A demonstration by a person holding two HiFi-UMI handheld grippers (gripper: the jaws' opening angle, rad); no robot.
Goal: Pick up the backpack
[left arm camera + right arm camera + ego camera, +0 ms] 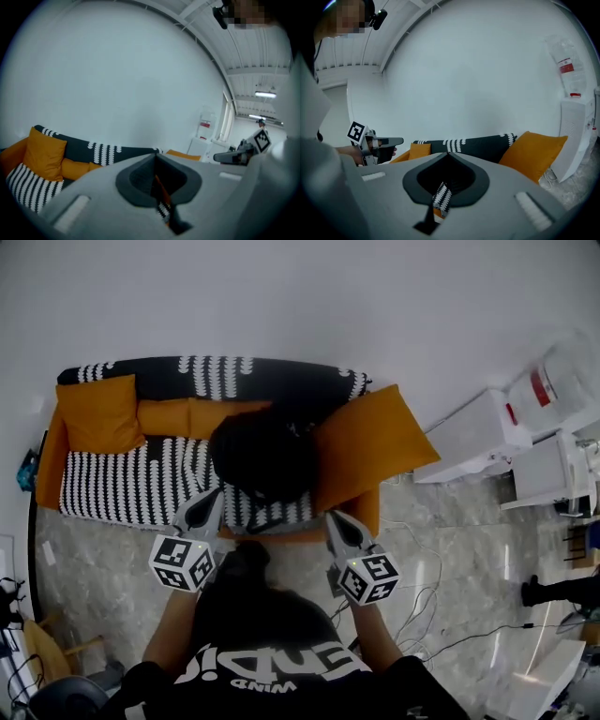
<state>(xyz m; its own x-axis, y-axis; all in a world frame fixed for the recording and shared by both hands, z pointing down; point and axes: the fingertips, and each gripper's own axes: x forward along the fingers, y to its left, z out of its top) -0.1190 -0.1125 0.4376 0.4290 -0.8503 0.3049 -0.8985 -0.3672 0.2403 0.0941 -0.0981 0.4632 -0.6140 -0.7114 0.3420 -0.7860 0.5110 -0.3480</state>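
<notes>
In the head view a black backpack [262, 456] sits on the seat of a black-and-white patterned sofa [122, 484], against its backrest. My left gripper [208, 504] is held in front of the sofa's edge, just left of and short of the backpack, jaws shut with nothing in them. My right gripper [336, 519] hangs to the right at about the same distance, also shut and empty. In the left gripper view the shut left gripper [155, 157] hides the backpack. In the right gripper view the shut right gripper [447, 154] does the same.
A large orange cushion [370, 446] leans beside the backpack on the right, and smaller orange cushions [98, 413] lie at the sofa's left end. A white water dispenser [483, 432] stands to the right. Cables [422, 610] trail over the marble floor.
</notes>
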